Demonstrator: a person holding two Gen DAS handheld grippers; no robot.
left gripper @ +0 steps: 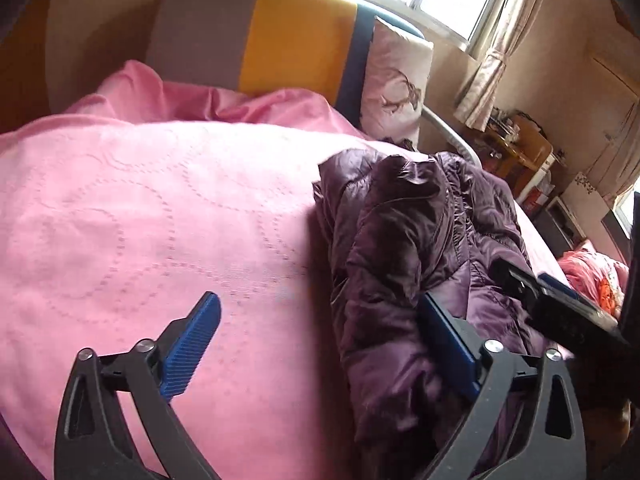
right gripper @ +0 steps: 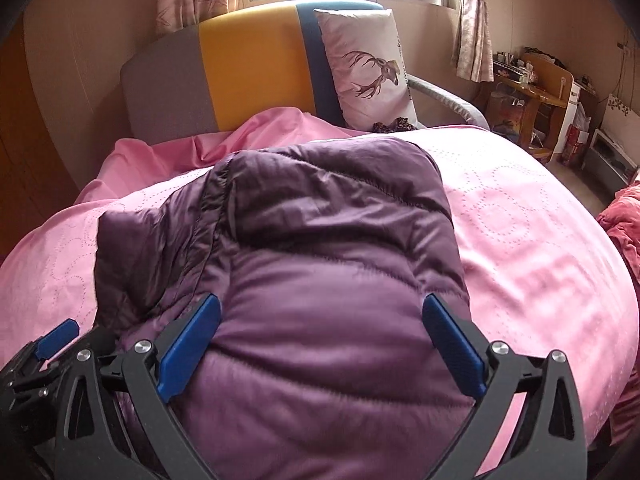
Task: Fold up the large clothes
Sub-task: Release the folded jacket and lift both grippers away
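Observation:
A purple puffer jacket [right gripper: 320,240] lies bunched on the pink bedcover [right gripper: 520,232]. In the right wrist view it fills the middle, its smooth quilted side up. My right gripper [right gripper: 320,308] hangs just over its near part, jaws wide open, pads pressing on nothing. In the left wrist view the jacket [left gripper: 400,240] lies rumpled at the right, on the bedcover [left gripper: 140,220]. My left gripper [left gripper: 320,308] is open over the jacket's left edge; its right finger [left gripper: 448,344] lies against a fold and its left finger is over bare cover. Each view shows the other gripper beside it.
A grey, yellow and blue headboard [right gripper: 248,68] and a deer-print pillow [right gripper: 368,68] stand at the bed's far end. A wooden desk [right gripper: 536,92] with clutter is at the right wall. Red bedding [right gripper: 624,220] lies past the bed's right edge.

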